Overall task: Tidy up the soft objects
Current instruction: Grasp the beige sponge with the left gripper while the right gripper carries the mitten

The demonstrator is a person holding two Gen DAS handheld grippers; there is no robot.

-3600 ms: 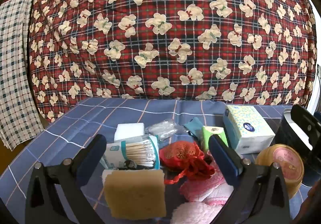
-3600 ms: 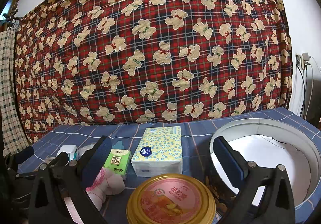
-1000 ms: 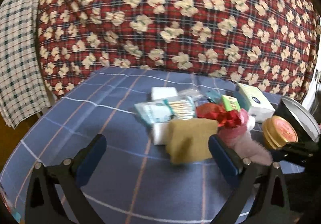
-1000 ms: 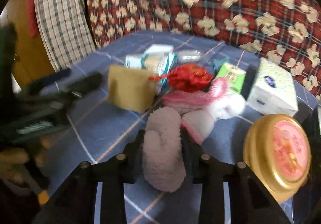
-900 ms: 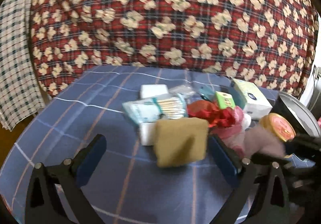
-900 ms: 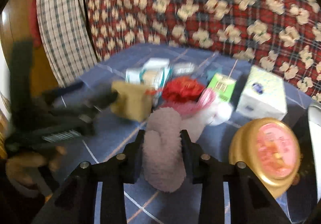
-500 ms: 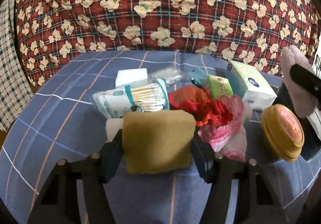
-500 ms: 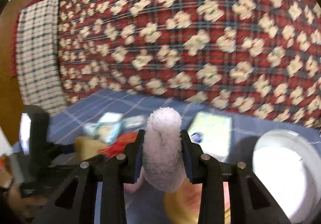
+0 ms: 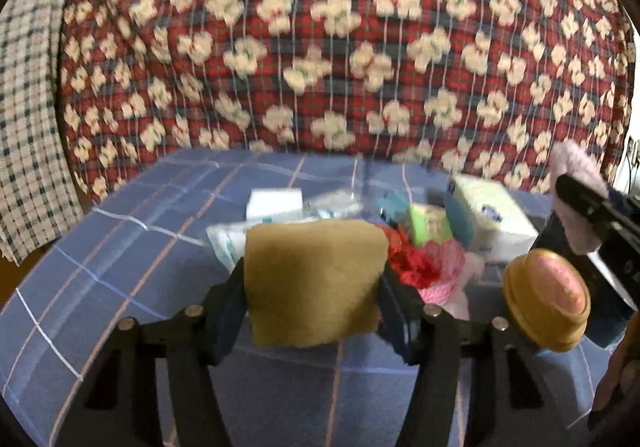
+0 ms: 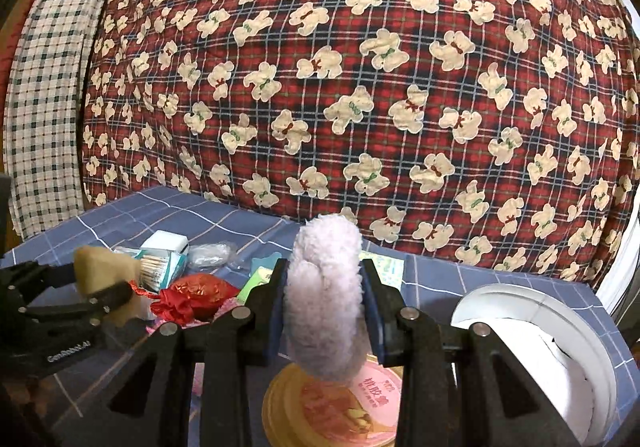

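A tan sponge [image 9: 312, 255] sits between the pads of my left gripper [image 9: 314, 287]. Its jaws are closing and they press on both sides of the sponge, just in front of the pile. My right gripper [image 10: 324, 287] is shut on a fluffy pale pink plush piece [image 10: 326, 247] and holds it upright above a gold tin [image 10: 332, 411]. The left wrist view shows that plush piece [image 9: 572, 163] raised at the far right. Left in the pile are a red pouch [image 10: 192, 295] and a pink cloth [image 9: 440, 267].
A white round container [image 10: 520, 299] stands open at the right of the blue checked tablecloth [image 9: 120, 247]. Near the pile are a tissue box [image 9: 488, 215], a green tissue pack [image 9: 428, 223] and a cotton swab pack [image 10: 160, 263]. A bear-print quilt hangs behind.
The left jaws went from wide open to closed on the sponge. The right gripper lifted the plush piece off the table and swung right, bringing the white container into view.
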